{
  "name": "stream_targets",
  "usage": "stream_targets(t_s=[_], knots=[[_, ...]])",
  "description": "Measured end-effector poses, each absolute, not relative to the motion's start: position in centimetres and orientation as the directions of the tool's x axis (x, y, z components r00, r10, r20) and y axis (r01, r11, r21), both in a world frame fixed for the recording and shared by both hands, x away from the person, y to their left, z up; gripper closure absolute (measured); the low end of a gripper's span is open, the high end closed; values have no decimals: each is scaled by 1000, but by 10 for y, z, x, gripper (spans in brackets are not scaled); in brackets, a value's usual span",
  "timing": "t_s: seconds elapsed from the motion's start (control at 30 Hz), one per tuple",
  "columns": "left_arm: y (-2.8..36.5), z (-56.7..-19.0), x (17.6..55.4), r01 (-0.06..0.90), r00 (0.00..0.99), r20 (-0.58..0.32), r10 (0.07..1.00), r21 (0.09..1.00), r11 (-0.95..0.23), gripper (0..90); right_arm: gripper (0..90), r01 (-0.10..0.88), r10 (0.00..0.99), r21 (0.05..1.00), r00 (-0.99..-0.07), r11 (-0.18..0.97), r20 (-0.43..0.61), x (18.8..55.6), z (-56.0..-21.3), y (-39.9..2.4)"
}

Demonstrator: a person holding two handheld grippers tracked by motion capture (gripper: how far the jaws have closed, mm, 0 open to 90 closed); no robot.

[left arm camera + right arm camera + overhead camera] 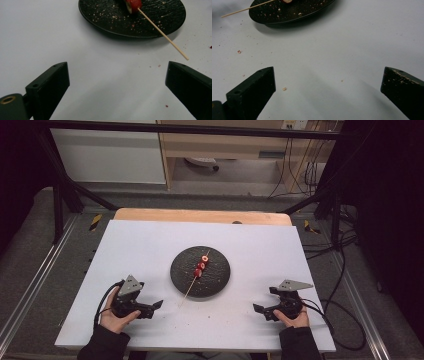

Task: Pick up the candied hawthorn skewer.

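In the centre of the high view a round black plate (200, 270) sits on the white table (150, 240), and on it lies a wooden skewer (189, 290) with red fruit pieces (201, 266), probably strawberry. The bare end of the stick goes over the lower rim of the plate. The left gripper (157, 305) rests at the lower left of the frame and the right gripper (257, 309) at the lower right, both well apart from the plate. Each one has its jaws spread wide and holds nothing. Crumbs (284, 88) lie on the table. I think the risk is the thin stick: a push on its free end could roll it off the plate or make the fruit slide.
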State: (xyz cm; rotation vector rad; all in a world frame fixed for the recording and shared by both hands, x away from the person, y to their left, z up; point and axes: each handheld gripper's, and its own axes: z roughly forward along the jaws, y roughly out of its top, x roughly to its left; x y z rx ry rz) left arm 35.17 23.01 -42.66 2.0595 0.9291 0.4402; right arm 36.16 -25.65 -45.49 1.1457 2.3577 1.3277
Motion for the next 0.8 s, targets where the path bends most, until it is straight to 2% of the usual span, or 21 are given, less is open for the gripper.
stream_targets(t_s=[0.43, 0.7, 0.8], knots=[[183, -410, 370, 473, 671, -2, 742, 771, -426, 92, 8, 529, 712, 794, -678, 301, 182, 362, -456, -256], [154, -412, 386, 508, 665, -6, 747, 736, -447, 176, 8, 531, 713, 792, -677, 302, 182, 362, -455, -256], [145, -414, 391, 519, 663, -7, 749, 725, -453, 244, 9, 533, 714, 791, -676, 302, 183, 362, -456, -256]])
